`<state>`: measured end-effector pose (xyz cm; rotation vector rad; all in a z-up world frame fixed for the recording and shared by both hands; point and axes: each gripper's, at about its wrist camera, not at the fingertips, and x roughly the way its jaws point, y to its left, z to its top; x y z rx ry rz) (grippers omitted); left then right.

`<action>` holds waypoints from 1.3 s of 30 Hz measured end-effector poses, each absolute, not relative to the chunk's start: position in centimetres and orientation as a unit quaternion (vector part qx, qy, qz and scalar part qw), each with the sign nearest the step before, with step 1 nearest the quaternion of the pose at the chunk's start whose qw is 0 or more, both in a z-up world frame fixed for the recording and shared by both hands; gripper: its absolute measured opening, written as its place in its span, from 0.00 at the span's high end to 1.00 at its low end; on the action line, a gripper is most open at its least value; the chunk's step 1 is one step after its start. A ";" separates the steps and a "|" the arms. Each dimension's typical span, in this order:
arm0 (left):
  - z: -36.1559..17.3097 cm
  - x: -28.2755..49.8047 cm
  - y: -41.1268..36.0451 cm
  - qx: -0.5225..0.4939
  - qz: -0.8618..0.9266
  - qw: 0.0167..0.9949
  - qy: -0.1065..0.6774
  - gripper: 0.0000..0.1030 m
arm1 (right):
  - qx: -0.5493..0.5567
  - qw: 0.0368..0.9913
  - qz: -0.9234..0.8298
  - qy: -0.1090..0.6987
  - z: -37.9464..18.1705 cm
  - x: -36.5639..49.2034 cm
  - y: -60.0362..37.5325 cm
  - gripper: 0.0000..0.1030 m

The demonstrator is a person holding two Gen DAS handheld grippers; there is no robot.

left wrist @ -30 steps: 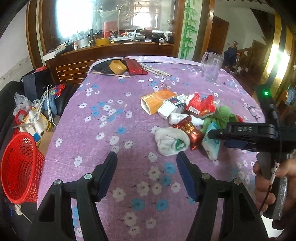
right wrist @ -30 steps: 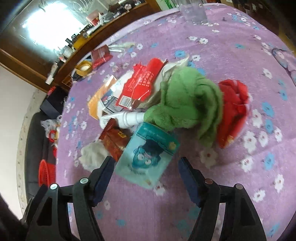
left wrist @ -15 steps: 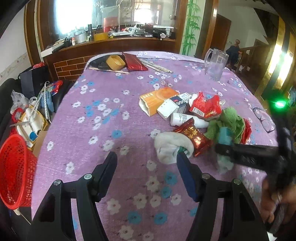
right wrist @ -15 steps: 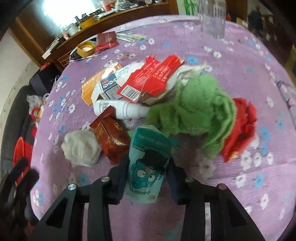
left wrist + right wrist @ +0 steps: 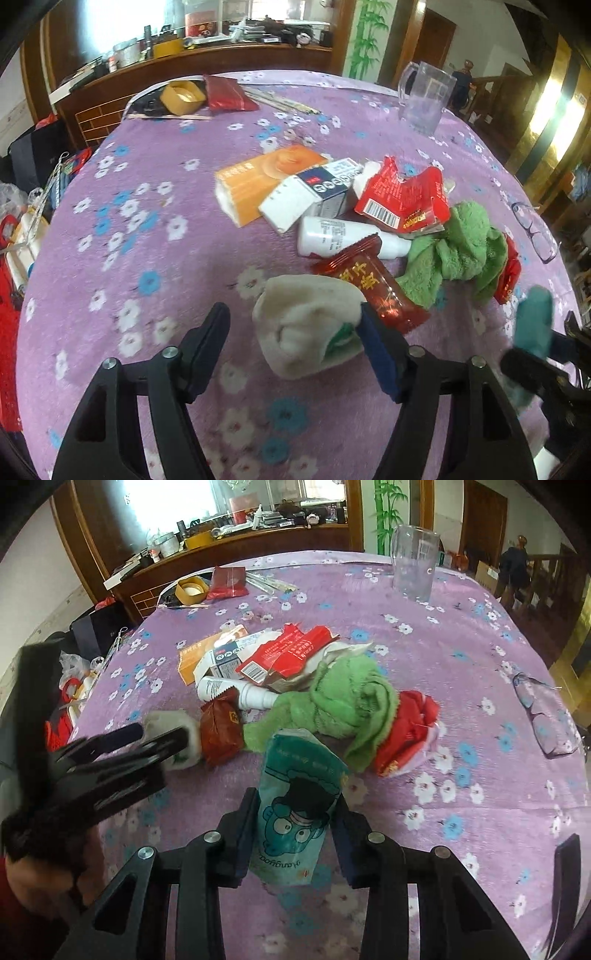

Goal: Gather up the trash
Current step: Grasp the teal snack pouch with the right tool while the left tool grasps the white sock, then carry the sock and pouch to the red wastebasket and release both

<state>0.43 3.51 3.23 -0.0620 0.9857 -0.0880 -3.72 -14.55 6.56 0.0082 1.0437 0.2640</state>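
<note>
A teal cartoon pouch (image 5: 295, 808) is lifted off the purple floral tablecloth (image 5: 461, 657), and my right gripper (image 5: 295, 816) is shut on its lower half. In the left wrist view that pouch (image 5: 532, 325) shows blurred at the right edge. My left gripper (image 5: 295, 350) is low over the table with its jaws opening. A crumpled white wad (image 5: 306, 325) lies between its fingers, close to the right finger, and is not pinched. Just beyond the wad lie a dark red snack wrapper (image 5: 369, 284), a white bottle (image 5: 332, 236) and a torn red pack (image 5: 402, 199).
A green cloth (image 5: 458, 251), an orange box (image 5: 266, 177) and a white-and-blue box (image 5: 314, 188) share the pile. A clear jug (image 5: 424, 96) and a tape roll (image 5: 183, 96) stand at the back, and eyeglasses (image 5: 535, 232) lie at the right. A red basket (image 5: 7, 332) sits off the left edge.
My right gripper closed on the teal pouch and raised it off the table. My left gripper moved forward and down, so the white wad now lies between its fingers.
</note>
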 end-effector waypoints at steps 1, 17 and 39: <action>3.0 0.7 3.2 -0.026 -0.044 0.880 0.473 0.32 | 0.004 0.859 0.125 0.497 6.7 -4.0 -14.8 0.60; 4.9 -3.2 3.0 -0.015 -0.058 0.900 0.431 0.72 | -0.014 0.869 0.120 0.480 7.8 -6.4 -14.4 0.60; 7.7 -11.6 12.2 -0.041 0.049 0.917 0.393 0.72 | -0.079 0.856 0.209 0.466 7.9 -8.1 -2.6 0.60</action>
